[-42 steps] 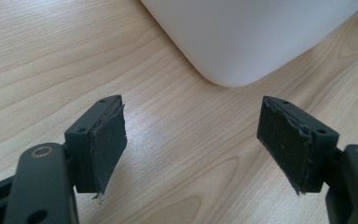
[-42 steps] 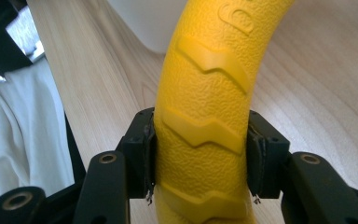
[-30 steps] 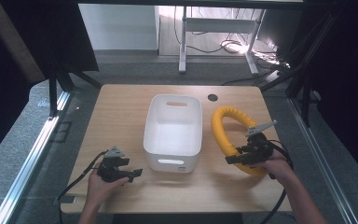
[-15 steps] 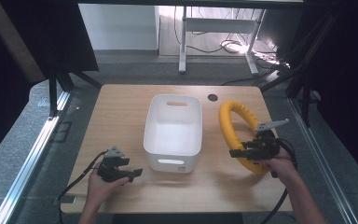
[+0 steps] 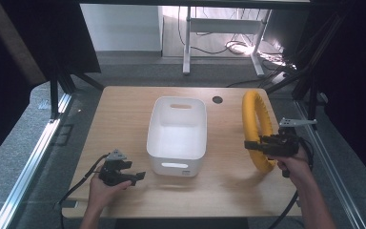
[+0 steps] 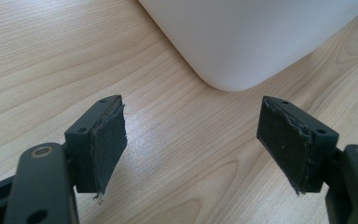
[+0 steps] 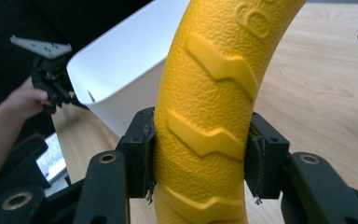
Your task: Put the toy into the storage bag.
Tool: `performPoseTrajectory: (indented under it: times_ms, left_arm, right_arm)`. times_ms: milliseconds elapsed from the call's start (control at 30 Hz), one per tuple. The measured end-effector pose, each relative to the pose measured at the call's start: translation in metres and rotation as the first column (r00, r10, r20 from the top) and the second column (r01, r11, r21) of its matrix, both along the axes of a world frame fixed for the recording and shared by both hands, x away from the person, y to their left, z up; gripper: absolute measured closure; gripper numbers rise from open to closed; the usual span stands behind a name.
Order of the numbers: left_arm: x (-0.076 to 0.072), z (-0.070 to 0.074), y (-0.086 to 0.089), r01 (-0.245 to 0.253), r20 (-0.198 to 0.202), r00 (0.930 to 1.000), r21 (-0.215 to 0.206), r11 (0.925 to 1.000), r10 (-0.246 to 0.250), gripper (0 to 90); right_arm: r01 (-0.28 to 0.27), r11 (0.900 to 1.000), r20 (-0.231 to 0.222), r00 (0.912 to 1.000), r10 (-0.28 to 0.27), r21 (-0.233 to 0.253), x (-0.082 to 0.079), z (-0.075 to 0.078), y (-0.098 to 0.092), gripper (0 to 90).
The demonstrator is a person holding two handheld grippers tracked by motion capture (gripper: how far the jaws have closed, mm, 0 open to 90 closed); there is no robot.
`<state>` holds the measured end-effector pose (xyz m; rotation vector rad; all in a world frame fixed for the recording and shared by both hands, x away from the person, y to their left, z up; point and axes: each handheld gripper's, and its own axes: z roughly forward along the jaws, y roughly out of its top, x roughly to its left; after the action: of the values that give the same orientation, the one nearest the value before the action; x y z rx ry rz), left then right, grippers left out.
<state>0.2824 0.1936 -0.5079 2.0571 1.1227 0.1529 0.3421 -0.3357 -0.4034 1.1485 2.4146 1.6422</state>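
Now the right tool has its jaws clamped on the yellow ring, and compared with the pictures from a second ago the ring has tipped up: it lay flatter on the surface then, showing a broad oval, while in the high view it now stands nearly on edge, a narrow loop stretching away beyond the tool with its near end hanging just below the grip. In the right gripper view the ribbed yellow body rises straight up between the two black pads, squeezed on both sides, and the white bin sits close behind it to the tool's left. That lift suggests the ring is off the wood or nearly so, and the likely next step is to carry it sideways over the bin's rim and lower it in; being long and held low, it may swing or catch the wall. The left tool has not shifted in that time: it rests low over the wood with its jaws spread wide and nothing between them, the bin's rounded corner just ahead of it.
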Motion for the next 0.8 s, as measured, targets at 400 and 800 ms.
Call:
performPoseTrajectory:
  times_ms: [400,800]
  left_arm:
    - [0.0,0.001,0.001,-0.001,0.001,1.0,0.002,1.0,0.001,24.1]
    - [0.0,0.0,0.0,-0.003,0.002,1.0,0.001,1.0,0.003,24.1]
  right_arm:
    - [0.062,0.991,0.04,0.997,-0.067,0.118,0.001,0.008,-0.002,51.5]
    - [0.136,0.966,0.129,0.9775,-0.167,0.22,-0.003,0.018,0.015,51.3]
